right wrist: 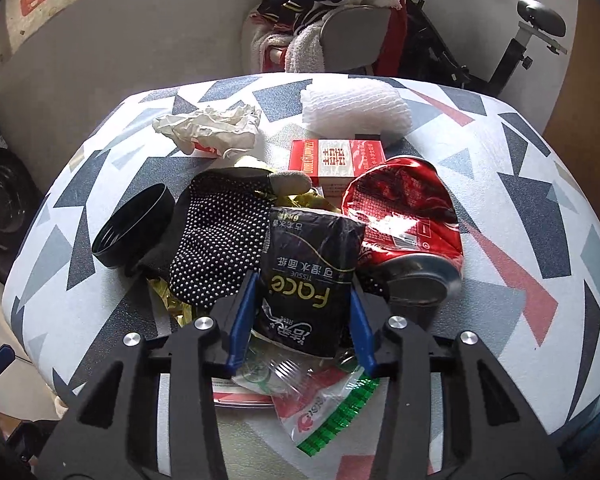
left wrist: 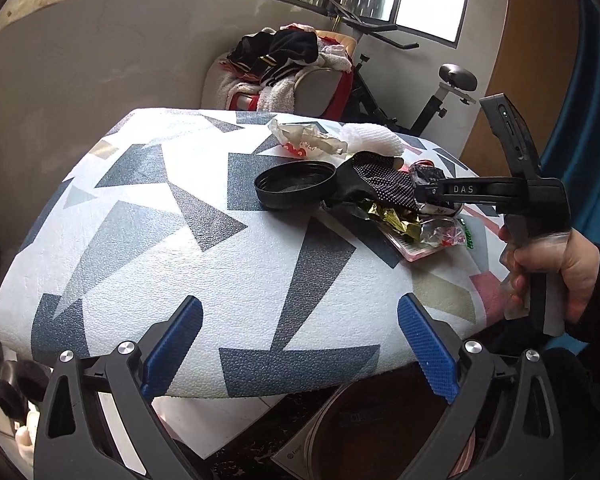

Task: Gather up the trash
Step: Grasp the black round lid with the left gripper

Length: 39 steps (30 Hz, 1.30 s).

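Note:
A pile of trash lies on a table with a geometric-print cover (left wrist: 180,240). My right gripper (right wrist: 302,296) is shut on a black tissue pack (right wrist: 308,280) in the pile. Around it lie a dotted black glove (right wrist: 220,236), a crushed red can (right wrist: 404,220), a red cigarette box (right wrist: 336,160), a black lid (right wrist: 132,228), crumpled paper (right wrist: 212,126), white foam netting (right wrist: 356,108) and clear wrappers (right wrist: 320,400). My left gripper (left wrist: 300,344) is open and empty above the table's near edge. It sees the right gripper (left wrist: 452,190) over the pile, beside the lid (left wrist: 296,184).
A chair piled with clothes (left wrist: 292,64) and an exercise bike (left wrist: 440,92) stand behind the table. A round brown bin (left wrist: 380,432) sits on the floor below the table's near edge. A blue curtain (left wrist: 592,160) hangs at the right.

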Each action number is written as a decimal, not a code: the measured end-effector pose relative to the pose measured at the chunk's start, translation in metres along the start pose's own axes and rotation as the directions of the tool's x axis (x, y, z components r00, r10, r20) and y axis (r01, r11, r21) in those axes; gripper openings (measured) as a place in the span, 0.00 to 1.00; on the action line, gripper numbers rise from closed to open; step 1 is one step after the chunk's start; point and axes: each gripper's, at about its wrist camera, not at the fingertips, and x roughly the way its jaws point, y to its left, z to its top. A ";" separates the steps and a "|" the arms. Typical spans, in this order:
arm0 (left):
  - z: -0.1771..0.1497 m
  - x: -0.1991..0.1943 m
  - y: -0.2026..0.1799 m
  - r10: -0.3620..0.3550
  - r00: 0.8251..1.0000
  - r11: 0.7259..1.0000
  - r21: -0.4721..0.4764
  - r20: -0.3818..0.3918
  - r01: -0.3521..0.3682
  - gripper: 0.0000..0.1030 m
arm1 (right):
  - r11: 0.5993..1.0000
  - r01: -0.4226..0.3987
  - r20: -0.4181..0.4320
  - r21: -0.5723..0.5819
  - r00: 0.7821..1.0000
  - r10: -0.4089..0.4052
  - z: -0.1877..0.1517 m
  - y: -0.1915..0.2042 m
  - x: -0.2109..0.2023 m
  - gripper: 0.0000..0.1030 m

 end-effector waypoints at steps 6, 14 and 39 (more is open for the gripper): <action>0.039 0.036 0.012 -0.084 0.996 0.995 -0.059 -0.030 0.082 0.94 | 0.995 -0.096 0.101 0.037 0.991 0.092 0.002 -0.017 -0.033 0.32; 0.086 0.125 0.024 -0.116 0.978 0.988 -0.124 -0.175 0.095 0.94 | 0.985 -0.164 0.153 0.048 0.976 0.155 0.000 -0.031 -0.056 0.31; 0.122 0.134 0.011 0.037 0.988 0.997 -0.058 -0.151 -0.046 0.88 | 0.988 -0.153 0.168 0.002 0.974 0.150 -0.017 -0.042 -0.076 0.31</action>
